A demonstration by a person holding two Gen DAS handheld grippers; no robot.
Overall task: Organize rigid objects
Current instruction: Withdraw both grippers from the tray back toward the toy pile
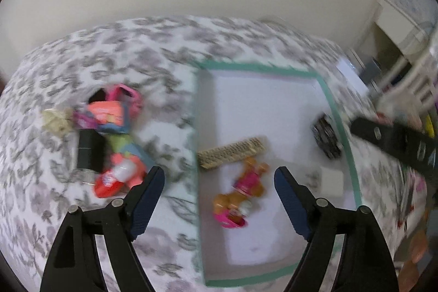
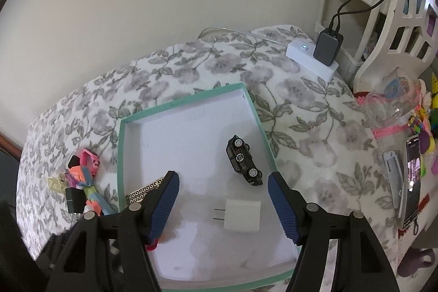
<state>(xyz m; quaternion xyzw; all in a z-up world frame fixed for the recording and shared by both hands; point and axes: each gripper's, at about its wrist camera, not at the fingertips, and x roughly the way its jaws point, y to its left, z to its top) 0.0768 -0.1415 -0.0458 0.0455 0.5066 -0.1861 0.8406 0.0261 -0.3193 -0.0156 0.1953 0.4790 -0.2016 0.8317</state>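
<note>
Left wrist view, blurred. Your left gripper (image 1: pixel 219 179) is spread wide and holds nothing, hovering over the shallow white cardboard box with the teal rim (image 1: pixel 339 116) on the floral-covered surface (image 1: pixel 137 56). Inside the box, one small orange-and-pink plastic dog figure (image 1: pixel 241 196) and one flat gold patterned card (image 1: pixel 231 152). Left of the box, one heap of colourful plastic toys (image 1: pixel 109 138); too smeared to count. They look light and stiff; pinch one across a narrow edge.

Right wrist view, sharp. Your right gripper (image 2: pixel 223 182) is also spread and empty above the box. One black die-cast toy car (image 2: pixel 243 164) on its side, probably dense and slick; grip across the body. One white plastic two-prong wall charger (image 2: pixel 241 215), smooth; take its flat sides.
</note>
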